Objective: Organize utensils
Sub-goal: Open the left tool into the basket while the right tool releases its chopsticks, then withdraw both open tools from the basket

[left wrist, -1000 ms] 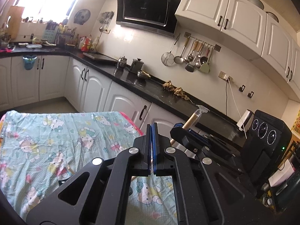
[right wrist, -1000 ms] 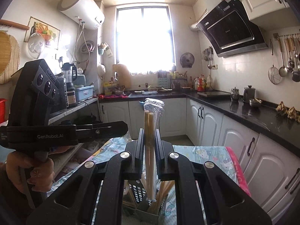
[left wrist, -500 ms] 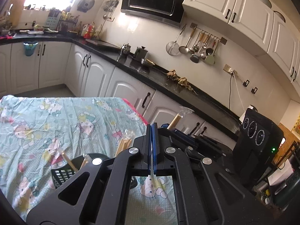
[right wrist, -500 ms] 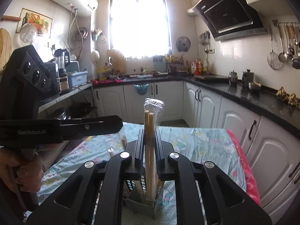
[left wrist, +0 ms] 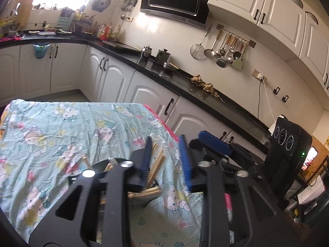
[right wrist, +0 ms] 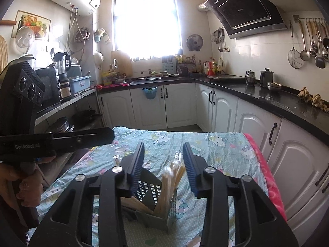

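A dark slotted utensil holder (right wrist: 153, 193) stands on the table under a Hello Kitty cloth (right wrist: 213, 154). Several wooden chopsticks in clear wrappers (right wrist: 171, 177) lean inside it; they also show in the left wrist view (left wrist: 156, 164). My right gripper (right wrist: 163, 160) is open and empty just above the holder, its blue pads either side of the chopsticks. My left gripper (left wrist: 166, 156) is open and empty above the holder (left wrist: 144, 187) from the other side. The left gripper body (right wrist: 26, 111) shows at the left of the right wrist view.
White cabinets and a black countertop (right wrist: 277, 100) run along the right and back walls. Hung ladles and strainers (left wrist: 224, 49) are on the wall. The table's pink edge (right wrist: 265, 168) is at the right. The right gripper's body (left wrist: 287, 144) sits at the right of the left view.
My right gripper opened and let the wrapped chopsticks drop into the holder. My left gripper also opened. Both views tilted down toward the table.
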Available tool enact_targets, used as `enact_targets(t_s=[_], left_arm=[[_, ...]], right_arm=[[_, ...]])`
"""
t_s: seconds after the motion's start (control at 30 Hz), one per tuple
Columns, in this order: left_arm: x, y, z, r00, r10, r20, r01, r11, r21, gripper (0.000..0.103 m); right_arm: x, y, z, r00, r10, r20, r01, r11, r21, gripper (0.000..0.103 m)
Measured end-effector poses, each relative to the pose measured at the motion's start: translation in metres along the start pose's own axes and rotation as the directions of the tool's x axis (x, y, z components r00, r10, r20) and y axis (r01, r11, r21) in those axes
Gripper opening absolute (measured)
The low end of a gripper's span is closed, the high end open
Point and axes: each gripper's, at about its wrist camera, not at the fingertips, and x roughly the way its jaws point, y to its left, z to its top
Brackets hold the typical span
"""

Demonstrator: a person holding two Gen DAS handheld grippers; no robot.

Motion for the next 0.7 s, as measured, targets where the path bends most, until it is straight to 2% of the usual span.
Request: enact_targets(t_s=[0.1,0.17,0.3,0.37,0.47,0.63,0.7], left_arm=[[-0.012,-0.001,0.000,1.000,0.011,0.011,-0.011,1.000,0.004,0.037],[-0.023,-0.001,-0.001,0.999,0.022,0.024,-0.022,1.000,0.006,0.051],[-0.042,0.000,-0.003,0.998,0.030,0.046,-0.030,1.000,-0.007,0.070],[-0.051,-0.001,-0.005,0.997,0.050,0.057,-0.049,0.999,-0.006,0.086],[-0.066,-0.001,-0.010,0.993,0.091,0.076,-0.091,0.996,-0.011,0.092],[-0.088,-0.003,-0.023,0.982,0.163,0.092,-0.161,0.987,-0.023,0.092],[-0.096,-0.003,-0.032,0.976,0.194,0.102,-0.193,0.981,-0.023,0.092]], right_arm=[[-0.010,0.002,-0.003,1.000,-0.002,0.004,0.002,1.000,-0.005,0.046],[-0.015,0.003,-0.004,1.000,0.001,0.007,0.000,1.000,-0.003,0.051],[-0.032,0.007,-0.008,1.000,0.004,0.024,-0.004,1.000,0.009,0.062],[-0.039,0.010,-0.009,1.000,0.004,0.029,-0.004,1.000,0.008,0.071],[-0.052,0.017,-0.013,0.999,0.006,0.046,-0.006,1.000,0.000,0.082],[-0.073,0.028,-0.021,0.998,0.000,0.066,0.002,1.000,-0.022,0.094],[-0.080,0.032,-0.026,0.998,-0.006,0.068,0.008,1.000,-0.027,0.095]])
